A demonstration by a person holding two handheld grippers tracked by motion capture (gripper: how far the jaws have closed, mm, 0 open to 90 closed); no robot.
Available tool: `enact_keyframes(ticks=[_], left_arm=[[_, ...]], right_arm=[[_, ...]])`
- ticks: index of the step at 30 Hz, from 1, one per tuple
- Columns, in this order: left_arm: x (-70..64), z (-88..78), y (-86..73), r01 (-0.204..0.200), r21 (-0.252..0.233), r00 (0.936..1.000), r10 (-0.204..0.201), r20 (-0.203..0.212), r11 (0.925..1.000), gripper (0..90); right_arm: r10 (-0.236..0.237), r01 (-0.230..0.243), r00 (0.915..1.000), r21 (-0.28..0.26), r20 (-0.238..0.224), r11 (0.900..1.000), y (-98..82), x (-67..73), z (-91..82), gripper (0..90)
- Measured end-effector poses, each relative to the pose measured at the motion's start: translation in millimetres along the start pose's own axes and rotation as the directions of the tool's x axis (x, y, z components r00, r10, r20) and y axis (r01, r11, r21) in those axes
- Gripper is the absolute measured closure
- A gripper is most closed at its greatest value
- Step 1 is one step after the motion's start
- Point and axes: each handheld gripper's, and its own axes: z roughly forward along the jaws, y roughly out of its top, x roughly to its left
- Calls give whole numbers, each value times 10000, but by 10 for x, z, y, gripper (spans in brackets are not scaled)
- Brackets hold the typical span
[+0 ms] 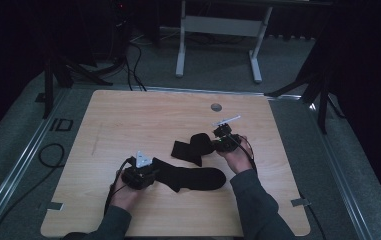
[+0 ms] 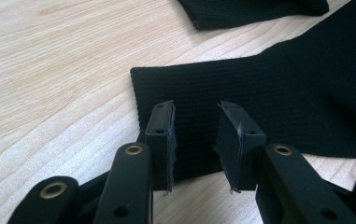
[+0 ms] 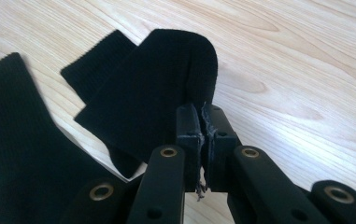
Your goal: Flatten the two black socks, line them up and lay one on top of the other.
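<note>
Two black socks lie on the wooden table (image 1: 128, 115). The nearer sock (image 1: 195, 178) lies flat, and its ribbed cuff (image 2: 241, 88) sits between the jaws of my left gripper (image 2: 196, 114), which stands open around the cuff's edge. In the high view the left gripper (image 1: 153, 172) is at that sock's left end. The farther sock (image 1: 193, 147) is folded over, and my right gripper (image 3: 201, 112) is shut on its raised rounded flap (image 3: 157, 84). From above, the right gripper (image 1: 214, 143) is at that sock's right side.
A grey round grommet (image 1: 216, 107) is set in the table near its far edge. Beyond the table stand a white desk frame (image 1: 218, 30) and dark tripod legs (image 1: 63, 70). Cables (image 1: 135, 60) run across the floor.
</note>
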Motion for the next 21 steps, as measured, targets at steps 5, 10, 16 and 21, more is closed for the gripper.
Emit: enact_keyframes(ticks=[5,10,16,21], left_arm=[[-4,5,0,-3,13,10000,3,-3,10000,674],[-3,8,-1,4,36,10000,-4,8,10000,675],[-3,7,-1,-6,22,10000,6,-12,10000,676],[-1,3,0,-11,12,10000,11,-47,10000,677]], right_arm=[[58,-59,9999,61,112,10000,-33,-70,-25,865],[76,-81,9996,178,277,9998,-71,-152,-57,864],[85,-97,9989,266,453,9996,-110,-230,-80,864],[172,-188,9984,301,539,9994,-154,-284,-102,864]])
